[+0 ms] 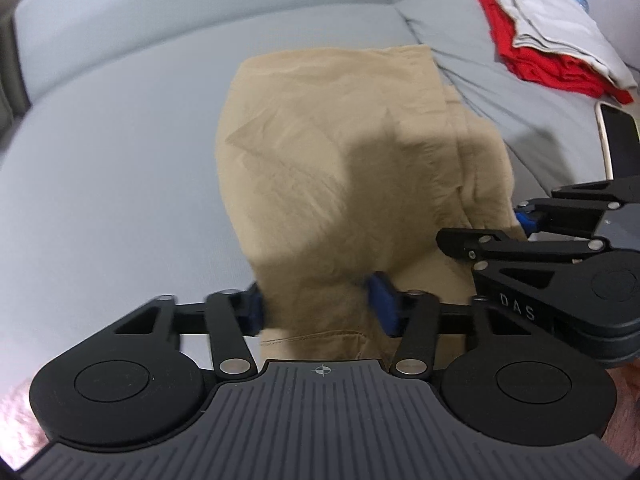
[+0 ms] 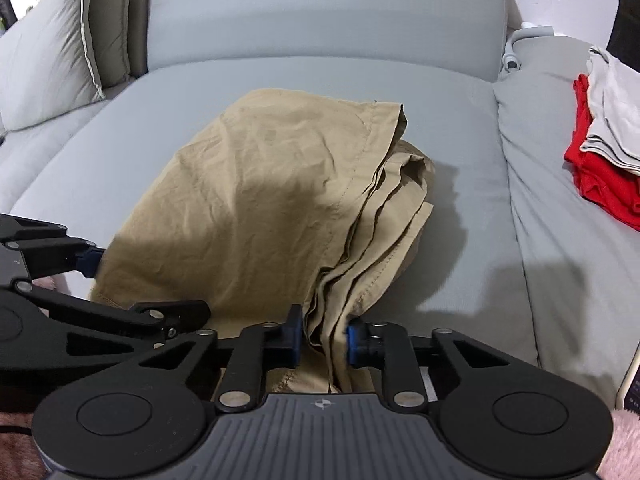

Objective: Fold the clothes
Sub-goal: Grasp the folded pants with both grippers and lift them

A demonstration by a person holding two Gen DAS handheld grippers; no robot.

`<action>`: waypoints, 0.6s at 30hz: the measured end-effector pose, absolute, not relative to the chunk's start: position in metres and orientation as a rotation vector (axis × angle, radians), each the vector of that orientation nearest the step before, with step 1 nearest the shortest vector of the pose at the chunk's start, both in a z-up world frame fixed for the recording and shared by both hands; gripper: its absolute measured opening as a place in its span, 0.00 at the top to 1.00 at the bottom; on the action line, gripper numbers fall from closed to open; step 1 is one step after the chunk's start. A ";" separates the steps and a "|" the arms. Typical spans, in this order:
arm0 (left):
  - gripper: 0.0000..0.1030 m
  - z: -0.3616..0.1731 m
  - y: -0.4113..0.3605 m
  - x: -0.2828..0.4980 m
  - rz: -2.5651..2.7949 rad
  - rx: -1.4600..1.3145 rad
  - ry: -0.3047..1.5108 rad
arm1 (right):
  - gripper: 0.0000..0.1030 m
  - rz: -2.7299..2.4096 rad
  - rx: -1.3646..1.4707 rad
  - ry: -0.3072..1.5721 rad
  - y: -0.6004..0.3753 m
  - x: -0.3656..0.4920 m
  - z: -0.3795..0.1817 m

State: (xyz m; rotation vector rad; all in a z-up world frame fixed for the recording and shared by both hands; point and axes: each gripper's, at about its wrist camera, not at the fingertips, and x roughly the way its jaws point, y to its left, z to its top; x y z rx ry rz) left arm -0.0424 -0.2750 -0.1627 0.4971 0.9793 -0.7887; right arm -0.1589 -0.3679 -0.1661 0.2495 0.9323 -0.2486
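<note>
Far left in the right wrist view: pale cushions (image 2: 60, 40) propped against the sofa back, well apart from the work.

Left gripper (image 1: 318, 304), at the near edge: blue pads (image 1: 382, 308) pressed against a wide bunch of tan fabric, clamped on the near hem of the tan garment (image 1: 340, 152). Jaws fairly far apart, but filled by cloth rather than empty.

Centre: tan garment (image 2: 256, 184) lying on the grey sofa seat (image 2: 312, 76), already doubled over, near end lifted toward both tools, far end resting on the cushion. Long axis running away from the grippers, toward the sofa back. Stacked layered edges along its right side, seams and hems showing.

Right gripper (image 2: 322, 340), just beside the left one: jaws narrowly spaced, pinching that stack of layered edges at the near right corner. Both tools about level along the same near edge, neither clearly nearer the far end.

Probably mid-fold: next move likely to carry the held near edge forward along the long axis onto the far end. Both corners to travel evenly, or the layers skew.

Far right: folded red garment (image 1: 532, 60) with a grey garment (image 1: 560, 20) on top, set on the neighbouring cushion; a phone (image 1: 618, 136) near it.
</note>
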 end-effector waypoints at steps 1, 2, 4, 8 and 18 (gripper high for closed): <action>0.66 -0.157 -0.276 -0.046 -0.790 0.502 0.965 | 0.85 -0.247 0.264 0.913 -0.369 -0.163 -0.160; 0.68 -0.155 -0.276 -0.047 -0.791 0.504 0.959 | 0.86 -0.245 0.278 0.894 -0.371 -0.167 -0.154; 0.68 -0.145 -0.279 -0.052 -0.795 0.500 0.945 | 0.86 -0.250 0.284 0.863 -0.371 -0.174 -0.143; 0.68 -0.118 -0.290 -0.064 -0.821 0.499 0.899 | 0.86 -0.269 0.306 0.787 -0.387 -0.192 -0.117; 0.67 -0.035 -0.435 -0.081 -1.005 0.513 0.779 | 0.86 -0.454 0.247 0.674 -0.519 -0.222 -0.035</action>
